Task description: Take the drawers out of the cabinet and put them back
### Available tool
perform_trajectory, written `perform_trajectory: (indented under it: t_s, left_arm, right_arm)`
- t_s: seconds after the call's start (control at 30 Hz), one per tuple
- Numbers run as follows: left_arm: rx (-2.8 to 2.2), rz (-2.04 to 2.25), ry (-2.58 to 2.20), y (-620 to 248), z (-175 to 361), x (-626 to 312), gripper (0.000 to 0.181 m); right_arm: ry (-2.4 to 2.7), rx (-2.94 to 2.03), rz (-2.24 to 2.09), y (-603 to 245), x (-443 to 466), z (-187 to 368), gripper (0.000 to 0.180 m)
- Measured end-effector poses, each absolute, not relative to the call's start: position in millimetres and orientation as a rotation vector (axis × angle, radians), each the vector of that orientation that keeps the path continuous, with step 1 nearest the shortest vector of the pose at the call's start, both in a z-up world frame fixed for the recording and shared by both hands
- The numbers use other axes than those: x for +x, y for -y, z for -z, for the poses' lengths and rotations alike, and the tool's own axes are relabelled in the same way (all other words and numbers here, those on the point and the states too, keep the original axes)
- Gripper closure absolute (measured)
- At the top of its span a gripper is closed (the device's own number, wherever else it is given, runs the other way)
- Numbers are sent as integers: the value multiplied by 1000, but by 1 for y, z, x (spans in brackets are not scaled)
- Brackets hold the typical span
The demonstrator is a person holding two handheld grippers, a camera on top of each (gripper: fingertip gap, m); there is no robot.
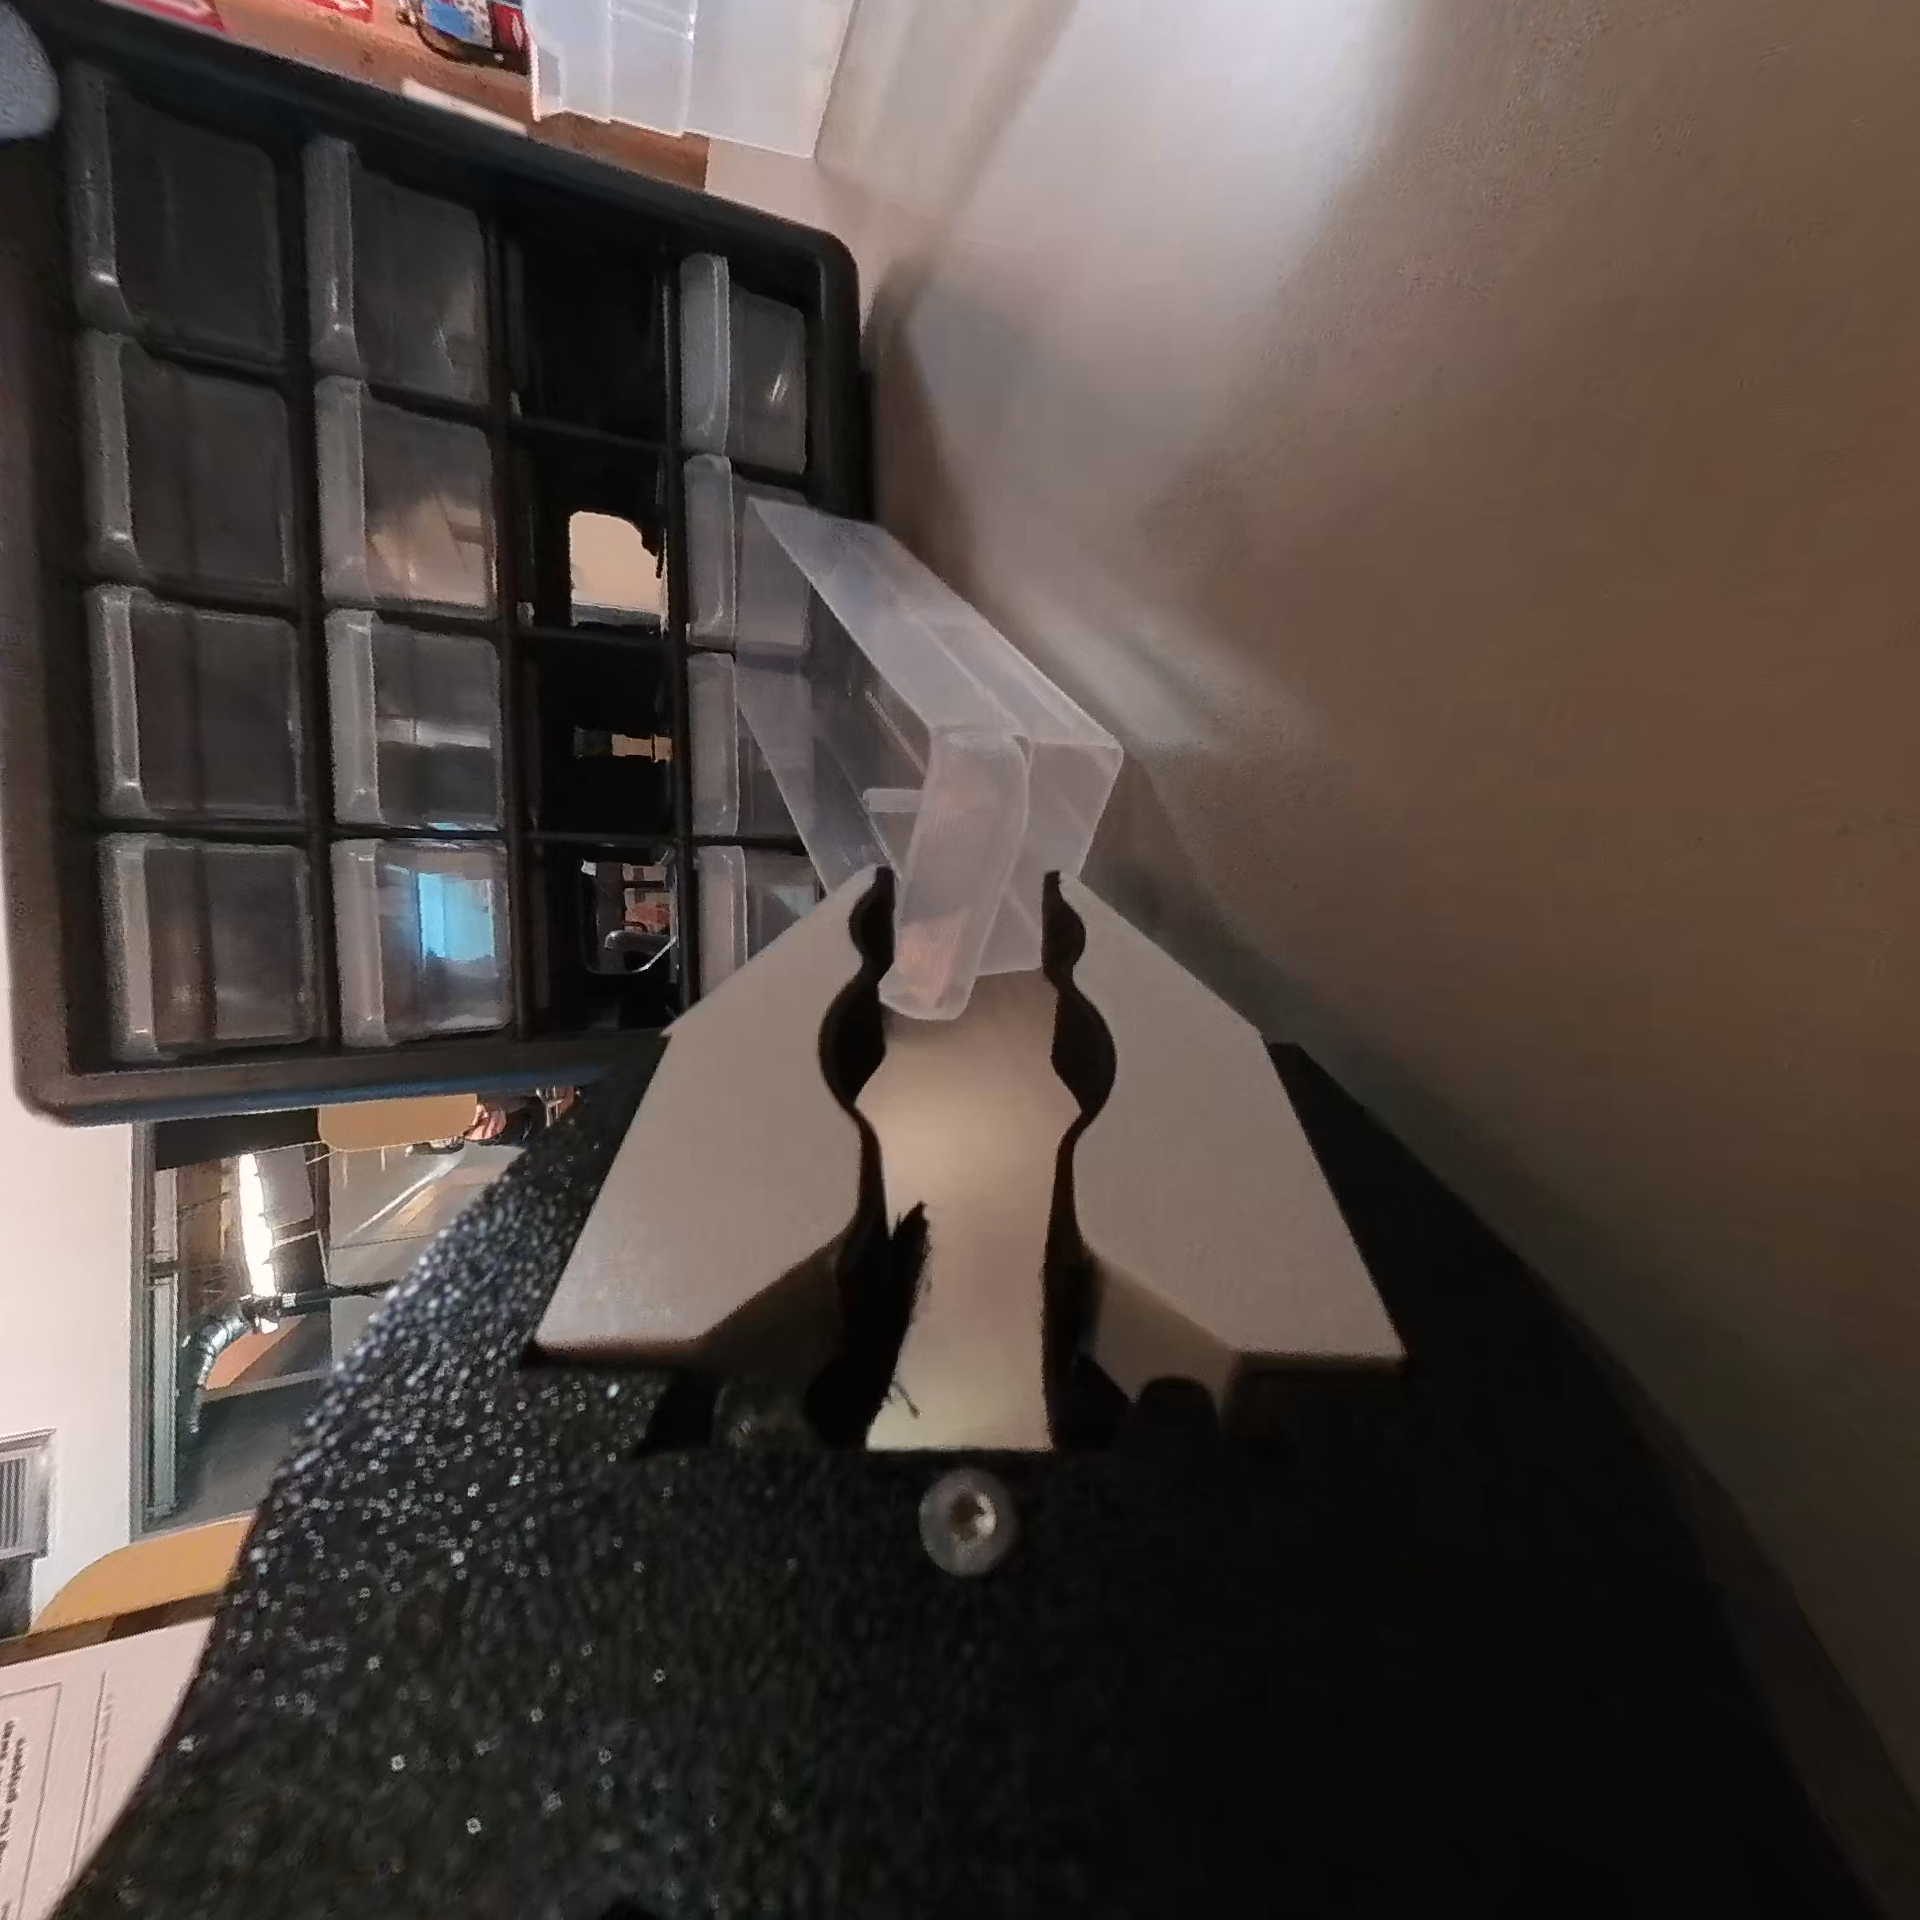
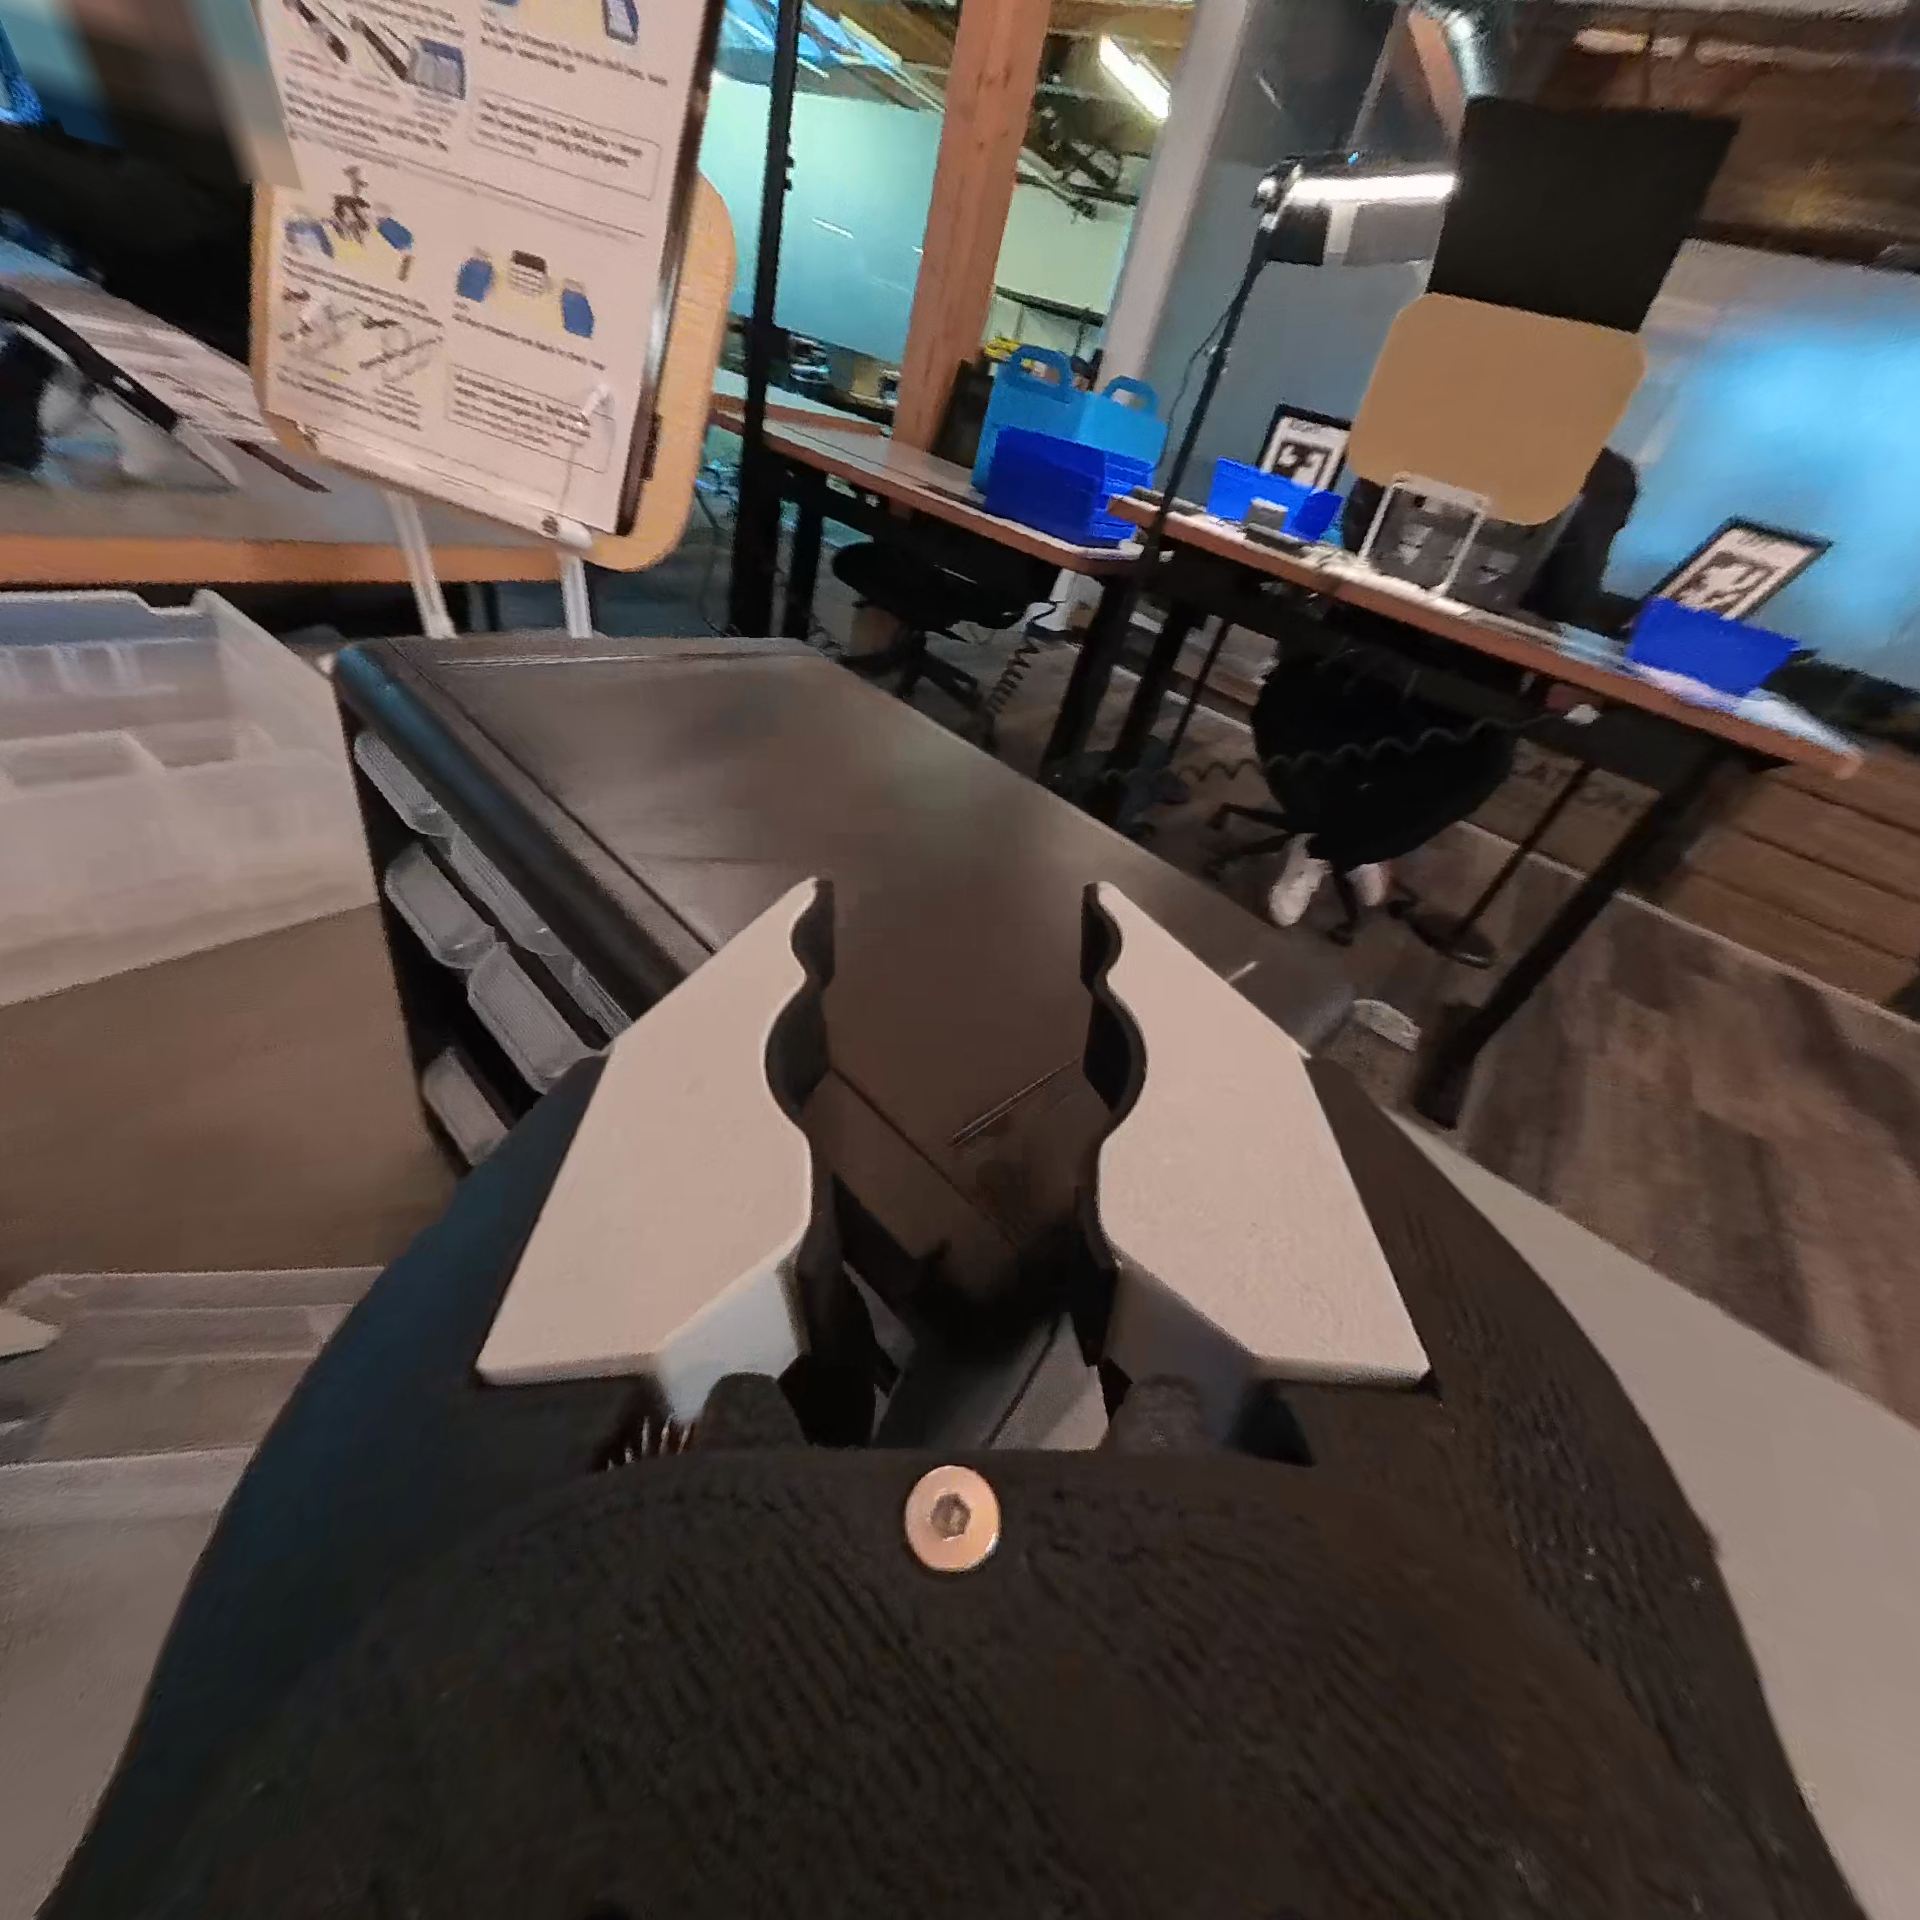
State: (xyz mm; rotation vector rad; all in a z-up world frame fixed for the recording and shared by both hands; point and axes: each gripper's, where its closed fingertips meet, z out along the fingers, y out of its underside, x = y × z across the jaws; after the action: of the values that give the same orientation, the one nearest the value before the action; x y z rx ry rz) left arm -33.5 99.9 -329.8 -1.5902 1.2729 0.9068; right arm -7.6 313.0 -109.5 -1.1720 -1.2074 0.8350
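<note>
The cabinet (image 1: 436,582) fills the 10 o'clock side of the left wrist view, one column of slots empty. The left gripper (image 1: 966,883) pinches the handle of a clear drawer (image 1: 914,675), whose long axis runs back toward 11 o'clock, just beside those slots. The right gripper (image 2: 956,904) hovers spread and empty over the cabinet top. A printed sheet (image 2: 457,239) stands at 11 o'clock.

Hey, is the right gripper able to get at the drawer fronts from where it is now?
Probably not directly: the right gripper sits open above the cabinet top, while the drawer fronts face off to its left, below the top's edge.
</note>
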Motion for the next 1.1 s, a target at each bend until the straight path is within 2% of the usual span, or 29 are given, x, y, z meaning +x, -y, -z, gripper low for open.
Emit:
perform_trajectory:
  t_s: [0.1,0.17,0.33,0.57,1.1]
  left_arm:
    - [-1574,-918,-1282,-96,329,-28,157]
    - [-1539,-955,-1229,-92,319,-25,165]
    - [-1570,-1024,-1108,-80,296,-29,165]
    - [-1784,-1085,-1063,-63,290,-44,165]
    - [-2184,-1085,-1114,-88,262,-47,165]
  right_arm:
    - [1211,-1185,-885,-314,-8,110,130]
    - [1217,-1193,-880,-314,-7,111,132]
    - [1233,-1193,-855,-313,-7,111,135]
    - [1249,-1205,-829,-313,-5,113,142]
    - [1249,-1236,-820,-313,-4,115,143]
